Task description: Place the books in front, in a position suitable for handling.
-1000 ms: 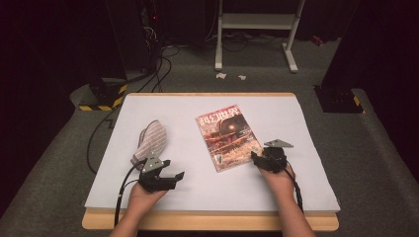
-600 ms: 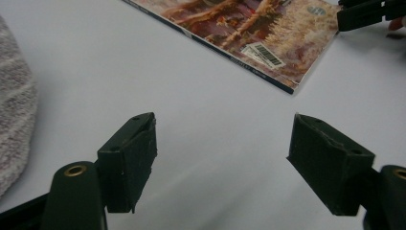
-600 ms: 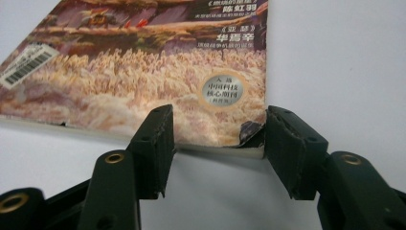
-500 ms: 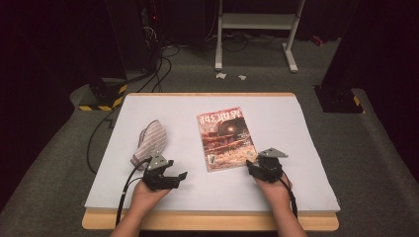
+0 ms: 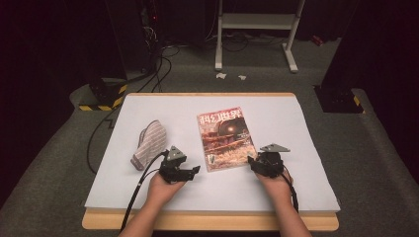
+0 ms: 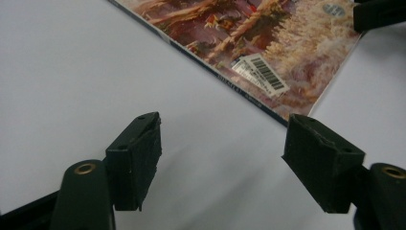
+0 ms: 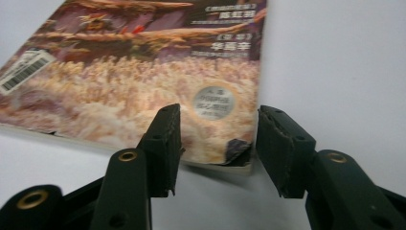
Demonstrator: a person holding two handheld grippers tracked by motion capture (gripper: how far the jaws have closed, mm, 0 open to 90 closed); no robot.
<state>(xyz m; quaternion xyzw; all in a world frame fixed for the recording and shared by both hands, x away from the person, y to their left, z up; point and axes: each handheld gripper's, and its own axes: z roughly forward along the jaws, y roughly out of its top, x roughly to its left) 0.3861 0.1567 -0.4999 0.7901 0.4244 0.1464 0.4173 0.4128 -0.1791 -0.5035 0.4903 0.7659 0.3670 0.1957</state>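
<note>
Magazine [image 5: 225,138] (closed) lies flat beside striped cloth [image 5: 148,144].

A magazine [image 5: 225,138] lies mid-table [image 5: 306,128], a folded cloth [image 5: 148,143] to its left.

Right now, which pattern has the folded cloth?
Grey and white stripes on the cloth, clearest in the high view.

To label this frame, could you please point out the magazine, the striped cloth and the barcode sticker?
magazine [image 5: 225,133]: high view, middle of the cover.
striped cloth [image 5: 148,144]: high view, middle of the fabric.
barcode sticker [image 6: 261,75]: left gripper view, middle of the label.
</note>
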